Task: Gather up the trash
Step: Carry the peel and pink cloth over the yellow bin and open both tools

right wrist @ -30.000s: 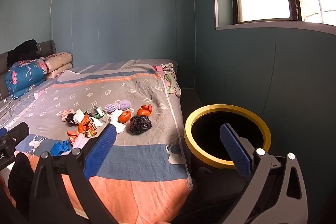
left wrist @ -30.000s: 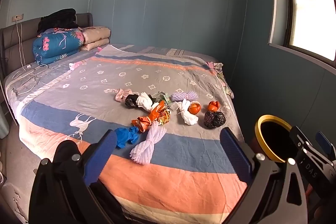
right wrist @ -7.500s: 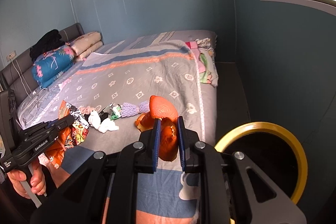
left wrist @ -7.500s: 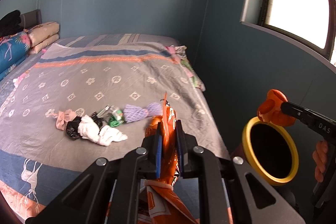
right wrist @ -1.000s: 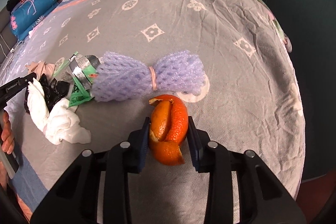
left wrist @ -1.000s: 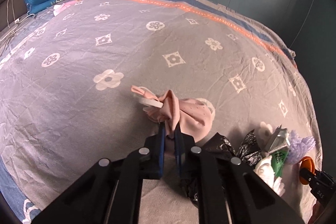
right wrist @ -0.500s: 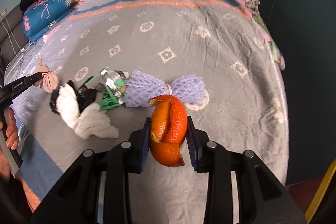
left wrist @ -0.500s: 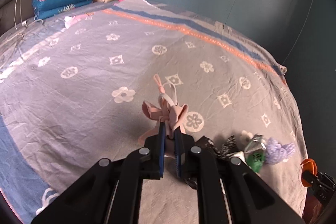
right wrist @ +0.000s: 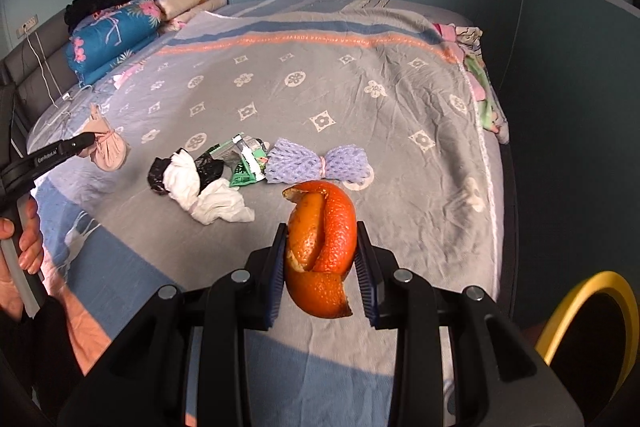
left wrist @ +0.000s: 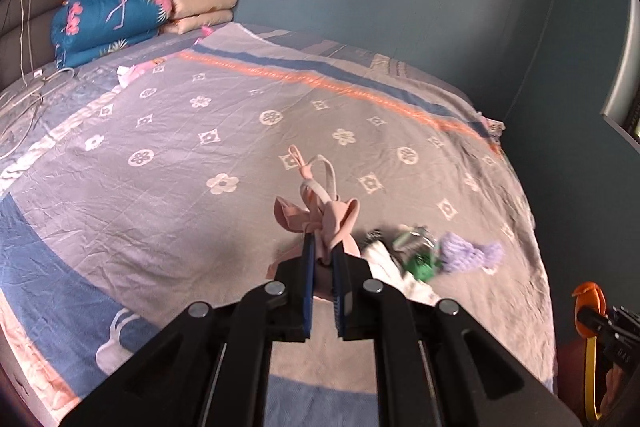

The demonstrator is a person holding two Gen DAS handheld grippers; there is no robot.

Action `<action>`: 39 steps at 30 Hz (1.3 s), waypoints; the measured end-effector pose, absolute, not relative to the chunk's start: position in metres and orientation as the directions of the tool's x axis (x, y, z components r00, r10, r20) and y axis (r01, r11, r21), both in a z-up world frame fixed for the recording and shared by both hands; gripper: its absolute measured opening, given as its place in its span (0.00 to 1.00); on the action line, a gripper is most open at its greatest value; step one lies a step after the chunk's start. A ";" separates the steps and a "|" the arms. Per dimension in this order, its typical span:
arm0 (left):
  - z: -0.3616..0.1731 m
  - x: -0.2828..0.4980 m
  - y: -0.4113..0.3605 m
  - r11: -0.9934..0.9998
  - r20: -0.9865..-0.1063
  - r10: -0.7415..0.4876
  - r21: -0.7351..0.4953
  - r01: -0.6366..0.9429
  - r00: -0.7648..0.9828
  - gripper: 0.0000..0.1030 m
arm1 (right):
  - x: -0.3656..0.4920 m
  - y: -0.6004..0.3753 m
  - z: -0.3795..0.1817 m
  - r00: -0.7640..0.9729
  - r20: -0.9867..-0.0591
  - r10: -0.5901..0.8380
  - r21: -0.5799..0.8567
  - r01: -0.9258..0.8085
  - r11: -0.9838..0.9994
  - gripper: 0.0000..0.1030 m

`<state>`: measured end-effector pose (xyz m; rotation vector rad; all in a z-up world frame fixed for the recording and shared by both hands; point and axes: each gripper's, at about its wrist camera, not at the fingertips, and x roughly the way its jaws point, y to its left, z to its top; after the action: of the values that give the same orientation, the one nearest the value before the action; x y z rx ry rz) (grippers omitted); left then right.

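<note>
My left gripper [left wrist: 323, 259] is shut on a pink face mask [left wrist: 328, 215] and holds it above the bed; it also shows in the right wrist view [right wrist: 108, 147]. My right gripper [right wrist: 321, 263] is shut on an orange peel [right wrist: 322, 247], held above the bed's near edge. On the bedspread [right wrist: 360, 99] lie a purple foam net [right wrist: 320, 165], a green wrapper [right wrist: 244, 169], a black bag [right wrist: 208, 167] and white tissue [right wrist: 208, 199]. The yellow-rimmed bin [right wrist: 580, 311] stands on the floor at the lower right.
Folded blue and beige quilts [left wrist: 116, 15] with black clothes on top sit at the headboard. White cables [left wrist: 24, 99] lie at the bed's left edge. Bright clothes [right wrist: 480, 79] hang off the bed's far right side.
Both grippers have pulled back and up from the bed, the left lifting the pink mask, the right lifting the orange peel. The bin's rim has come into the right wrist view.
</note>
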<state>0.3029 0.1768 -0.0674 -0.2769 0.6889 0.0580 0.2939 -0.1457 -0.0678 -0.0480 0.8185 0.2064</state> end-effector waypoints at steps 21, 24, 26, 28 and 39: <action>-0.003 0.234 0.084 0.971 -0.539 -0.171 -0.234 0.048 0.825 0.07 | 0.198 -0.207 0.005 0.772 -0.605 0.193 0.095 -0.171 0.981 0.30; 0.003 0.226 0.071 0.969 -0.534 -0.195 -0.233 0.078 0.823 0.07 | 0.191 -0.216 0.013 0.781 -0.595 0.188 0.096 -0.164 0.982 0.30; 0.007 0.222 0.064 0.968 -0.530 -0.206 -0.233 0.092 0.823 0.07 | 0.181 -0.223 0.020 0.794 -0.580 0.183 0.097 -0.156 0.983 0.30; 0.011 0.217 0.054 0.966 -0.526 -0.222 -0.234 0.111 0.821 0.07 | 0.175 -0.227 0.025 0.804 -0.568 0.178 0.092 -0.152 0.984 0.30; 0.031 0.198 0.003 0.945 -0.484 -0.315 -0.240 0.222 0.816 0.07 | 0.143 -0.259 0.045 0.847 -0.519 0.116 0.047 -0.107 0.993 0.30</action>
<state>0.1983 0.0030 0.0311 -0.1761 0.5455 -0.2877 0.1428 -0.2587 0.0455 0.0169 0.5477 0.1173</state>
